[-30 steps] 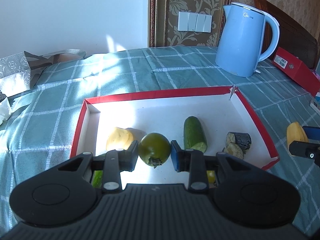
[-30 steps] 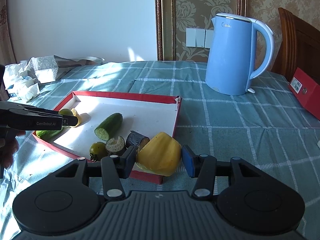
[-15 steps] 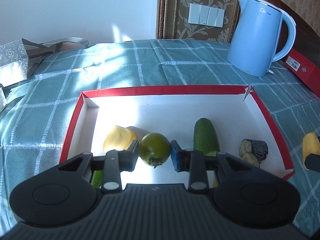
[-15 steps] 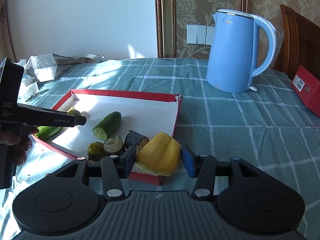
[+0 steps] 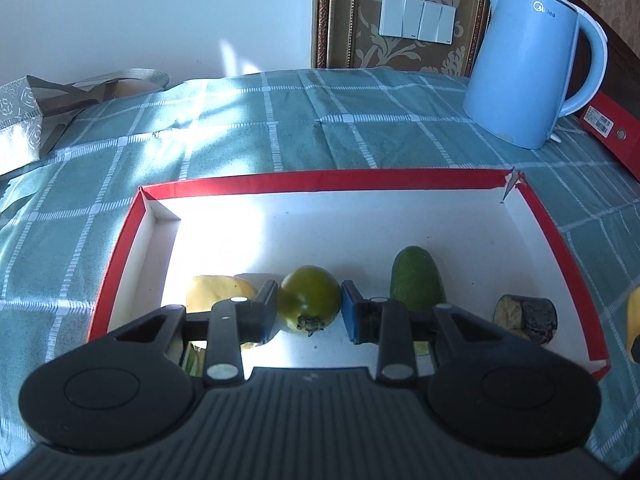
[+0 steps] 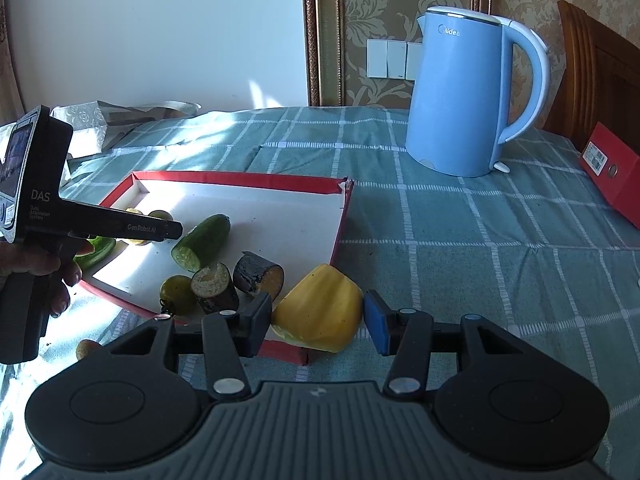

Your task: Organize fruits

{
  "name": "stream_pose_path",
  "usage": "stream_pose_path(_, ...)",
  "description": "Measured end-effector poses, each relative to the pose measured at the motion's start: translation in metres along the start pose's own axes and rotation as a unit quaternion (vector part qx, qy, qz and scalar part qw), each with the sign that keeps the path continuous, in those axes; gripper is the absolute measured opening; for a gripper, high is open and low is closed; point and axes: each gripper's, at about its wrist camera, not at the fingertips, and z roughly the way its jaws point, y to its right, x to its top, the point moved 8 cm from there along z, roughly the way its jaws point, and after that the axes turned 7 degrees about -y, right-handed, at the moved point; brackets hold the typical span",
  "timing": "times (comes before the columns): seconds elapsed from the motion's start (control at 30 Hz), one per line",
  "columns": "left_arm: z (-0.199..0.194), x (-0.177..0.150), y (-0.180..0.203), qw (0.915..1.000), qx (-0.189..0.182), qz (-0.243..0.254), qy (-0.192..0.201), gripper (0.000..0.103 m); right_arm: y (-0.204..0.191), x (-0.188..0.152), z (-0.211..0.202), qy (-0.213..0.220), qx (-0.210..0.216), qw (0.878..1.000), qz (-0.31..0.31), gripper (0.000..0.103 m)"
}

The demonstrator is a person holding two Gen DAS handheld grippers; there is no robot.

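Observation:
A red-rimmed white tray (image 5: 320,182) lies on the checked cloth. My left gripper (image 5: 309,311) is shut on a green tomato (image 5: 310,298) just above the tray floor, beside a yellow fruit piece (image 5: 218,292). A cucumber half (image 5: 416,280) and dark eggplant pieces (image 5: 526,318) lie to its right. My right gripper (image 6: 318,318) is shut on a yellow pepper piece (image 6: 320,314) at the tray's (image 6: 240,178) near right corner. The cucumber half (image 6: 202,242), eggplant pieces (image 6: 236,280) and another green tomato (image 6: 176,288) lie in the tray.
A blue electric kettle (image 6: 468,96) stands behind the tray on the right. A red box (image 6: 612,178) lies at the right table edge, by a wooden chair (image 6: 600,72). A silver paper bag (image 5: 24,120) sits at the back left. A small brownish item (image 6: 86,347) lies outside the tray.
The left gripper has moved right and forward over the tray with the tomato held. The right gripper has shifted slightly, still holding the yellow pepper piece.

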Motion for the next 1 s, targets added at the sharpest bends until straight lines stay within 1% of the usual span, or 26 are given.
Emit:
stream_pose_path(0.2, 0.001, 0.0, 0.002, 0.9999, 0.007, 0.01, 0.006, 0.031, 0.002, -0.001, 0.003, -0.005, 0.002, 1.0, 0.004, 0.049)
stream_pose_path(0.3, -0.001, -0.001, 0.003, 1.0, -0.005, 0.002, 0.001, 0.043, 0.003, -0.001, 0.003, -0.005, 0.004, 1.0, 0.003, 0.049)
stream_pose_path(0.33, -0.002, -0.001, 0.003, 1.0, -0.005, 0.0, 0.0, 0.044, 0.003, 0.0, 0.003, -0.004, 0.003, 1.0, 0.002, 0.049)
stream_pose_path(0.43, -0.007, -0.003, 0.007, 1.0, -0.002, 0.003, 0.002, 0.059, 0.003, 0.0, 0.002, -0.002, 0.002, 1.0, 0.002, 0.049)
stream_pose_path(0.53, -0.013, -0.004, 0.011, 0.9997, 0.006, 0.019, 0.011, 0.062, 0.003, -0.001, 0.001, -0.003, 0.001, 1.0, 0.005, 0.049)
stream_pose_path(0.6, -0.017, -0.006, 0.012, 0.9998, 0.004, 0.018, 0.012, 0.064, 0.003, -0.001, 0.0, -0.002, 0.001, 1.0, 0.006, 0.049)
stream_pose_path(0.67, -0.021, -0.008, 0.011, 0.9999, 0.004, 0.012, 0.011, 0.07, 0.002, -0.001, -0.001, -0.001, -0.001, 1.0, 0.005, 0.049)
stream_pose_path(0.73, -0.026, -0.011, 0.007, 0.9998, 0.012, 0.008, 0.012, 0.079, 0.001, -0.001, -0.002, 0.0, -0.001, 1.0, 0.005, 0.049)
stream_pose_path(0.83, -0.031, -0.015, -0.001, 0.9997, 0.021, 0.006, 0.014, 0.079, -0.002, -0.001, -0.003, 0.001, 0.0, 1.0, 0.002, 0.049)
stream_pose_path(1.0, -0.041, -0.024, -0.02, 0.9992, 0.034, -0.014, 0.015, 0.079, -0.011, -0.001, -0.004, 0.003, 0.005, 1.0, -0.003, 0.049)
